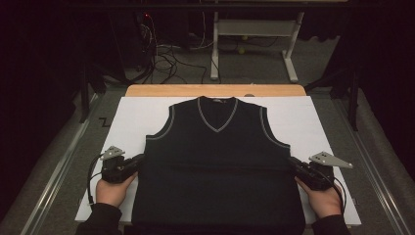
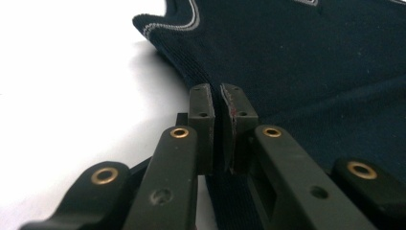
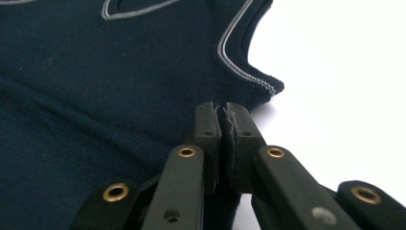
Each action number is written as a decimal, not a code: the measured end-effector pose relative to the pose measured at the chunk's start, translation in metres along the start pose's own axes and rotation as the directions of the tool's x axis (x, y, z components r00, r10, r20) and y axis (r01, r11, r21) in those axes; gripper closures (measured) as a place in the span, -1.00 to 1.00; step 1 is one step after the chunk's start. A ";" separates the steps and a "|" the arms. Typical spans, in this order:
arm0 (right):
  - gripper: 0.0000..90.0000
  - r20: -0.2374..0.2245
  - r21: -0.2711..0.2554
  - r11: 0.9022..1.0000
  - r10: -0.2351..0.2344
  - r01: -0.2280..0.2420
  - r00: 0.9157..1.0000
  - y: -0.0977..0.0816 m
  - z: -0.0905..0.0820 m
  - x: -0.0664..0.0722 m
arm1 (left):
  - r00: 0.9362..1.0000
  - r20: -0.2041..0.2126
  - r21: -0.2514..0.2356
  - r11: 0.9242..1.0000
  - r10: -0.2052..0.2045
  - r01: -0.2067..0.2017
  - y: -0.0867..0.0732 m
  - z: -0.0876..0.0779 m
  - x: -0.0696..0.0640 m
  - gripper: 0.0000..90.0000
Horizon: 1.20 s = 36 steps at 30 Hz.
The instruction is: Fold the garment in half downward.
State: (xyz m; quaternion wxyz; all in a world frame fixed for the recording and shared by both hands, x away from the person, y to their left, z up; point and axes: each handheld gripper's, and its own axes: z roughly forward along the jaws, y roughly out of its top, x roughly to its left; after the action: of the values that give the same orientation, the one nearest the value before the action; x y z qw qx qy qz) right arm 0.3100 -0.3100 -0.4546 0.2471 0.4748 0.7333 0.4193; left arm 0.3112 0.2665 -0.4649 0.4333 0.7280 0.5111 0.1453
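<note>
While both grippers were clamped on the vest's side seams, the left gripper (image 1: 138, 161) pinched the knit at the left edge and the right gripper (image 1: 293, 164) pinched it at the right edge, each just below an armhole. The vest (image 1: 218, 161) lay flat, neck away, on the white board (image 1: 132, 117), hem at its near edge. Judging by this, a fold was starting; next both hands should lift evenly, keeping the fabric taut.
</note>
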 end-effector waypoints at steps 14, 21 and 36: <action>0.91 -0.032 -0.049 0.999 -0.024 0.022 0.999 -0.007 -0.032 0.010 | 0.999 0.013 -0.018 0.999 0.044 -0.044 -0.008 -0.028 -0.014 0.79; 0.91 -0.047 -0.037 0.998 -0.043 0.042 0.998 -0.017 -0.043 0.014 | 0.998 0.027 0.005 0.998 0.062 -0.062 -0.022 -0.041 -0.021 0.79; 0.91 -0.065 0.014 0.993 -0.113 0.114 0.991 -0.048 -0.072 0.028 | 0.991 0.052 0.067 0.990 0.123 -0.126 -0.055 -0.068 -0.038 0.79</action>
State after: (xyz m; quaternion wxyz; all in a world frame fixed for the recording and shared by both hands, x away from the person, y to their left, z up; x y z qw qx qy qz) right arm 0.2194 -0.3211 -0.4568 0.2429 0.4207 0.7704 0.4130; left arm 0.2165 0.2715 -0.4592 0.4099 0.7765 0.4588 0.1365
